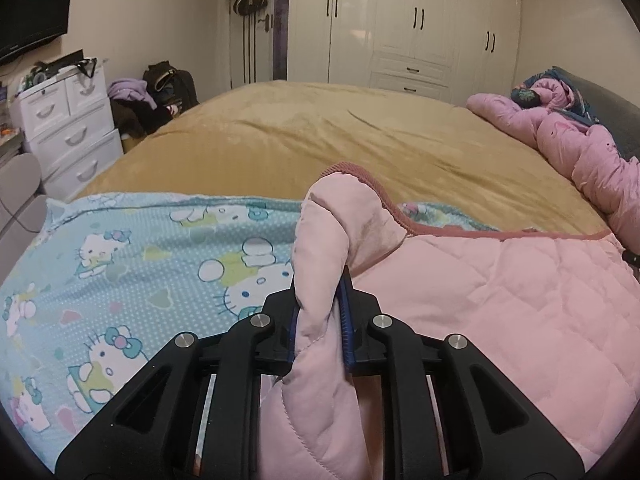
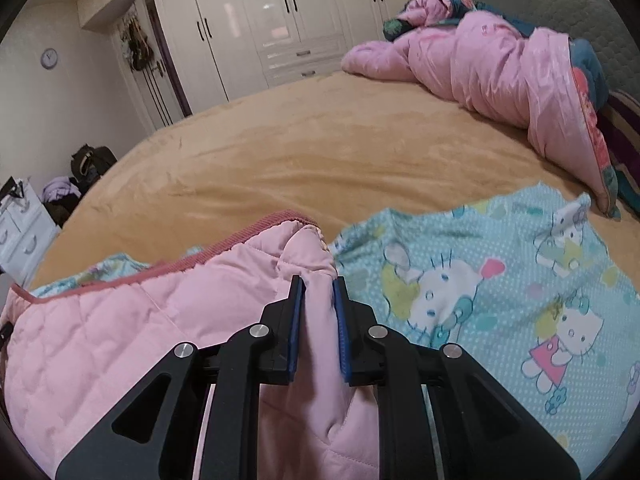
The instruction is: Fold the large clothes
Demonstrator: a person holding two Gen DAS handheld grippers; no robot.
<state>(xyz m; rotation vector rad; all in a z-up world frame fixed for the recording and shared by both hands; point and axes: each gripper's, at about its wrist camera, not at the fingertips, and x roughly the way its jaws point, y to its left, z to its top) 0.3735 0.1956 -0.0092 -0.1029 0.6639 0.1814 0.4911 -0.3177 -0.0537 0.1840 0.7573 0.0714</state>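
Left gripper (image 1: pixel 322 300) and right gripper (image 2: pixel 318 300) each pinch a bunched edge of the pink quilted jacket (image 1: pixel 500 300) lying on the cartoon sheet (image 1: pixel 140 260); no fold visible yet, looks early.

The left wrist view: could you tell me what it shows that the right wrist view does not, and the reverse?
Only the left wrist view shows the black TV on the wall. Only the right wrist view shows the round wall clock. Both show the pink quilted garment lying on the cartoon-cat sheet, the tan bed cover, the white wardrobe, and each gripper, left gripper and right gripper, clamped on garment fabric.
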